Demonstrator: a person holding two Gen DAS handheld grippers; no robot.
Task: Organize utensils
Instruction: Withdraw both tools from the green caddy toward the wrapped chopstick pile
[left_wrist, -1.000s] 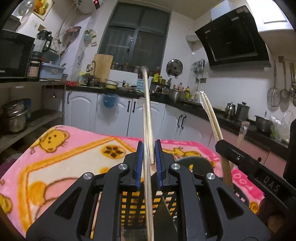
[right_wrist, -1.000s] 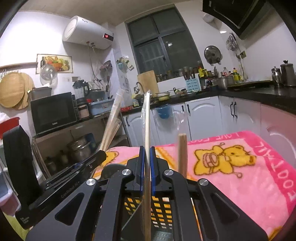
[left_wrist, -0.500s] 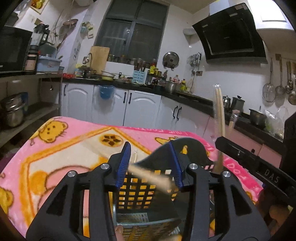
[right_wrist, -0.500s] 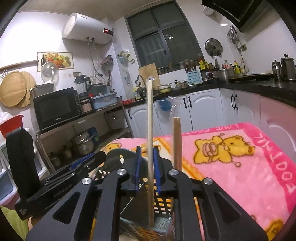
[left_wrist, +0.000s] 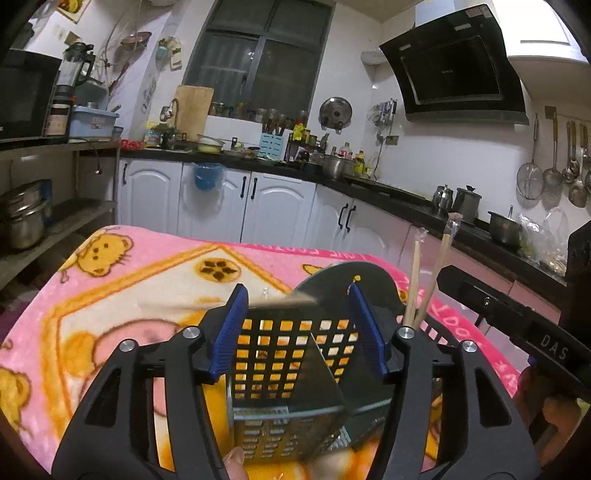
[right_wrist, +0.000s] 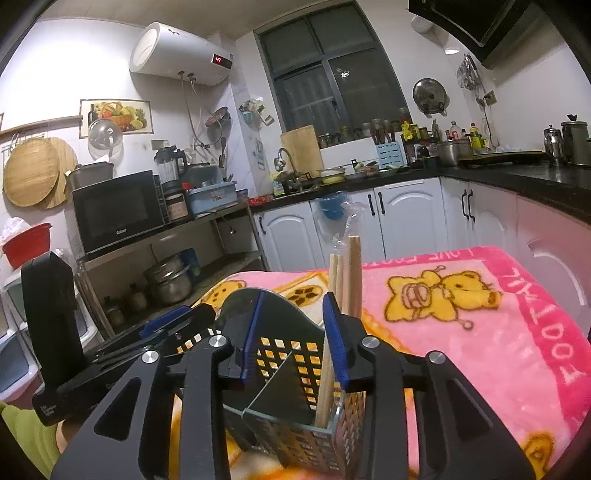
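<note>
A black perforated utensil holder (left_wrist: 291, 354) (right_wrist: 295, 373) with an inner divider stands on the pink blanket. My left gripper (left_wrist: 297, 326) is open above it, and a blurred wooden chopstick (left_wrist: 280, 303) lies across between its blue pads, falling. My right gripper (right_wrist: 293, 332) is open and empty over the holder. Wrapped wooden chopsticks (right_wrist: 341, 295) stand in the holder's right compartment; they also show in the left wrist view (left_wrist: 424, 280).
The pink cartoon blanket (right_wrist: 461, 314) covers the table. White cabinets (left_wrist: 258, 199) and a dark counter run behind. A metal shelf with a microwave (right_wrist: 118, 210) and pots stands to the left. The other hand-held gripper body (left_wrist: 517, 317) is at the right.
Both grippers opened and let go of their chopsticks. The right one's chopstick dropped into the holder; the left one's tipped over and is falling sideways. Both grippers came lower.
</note>
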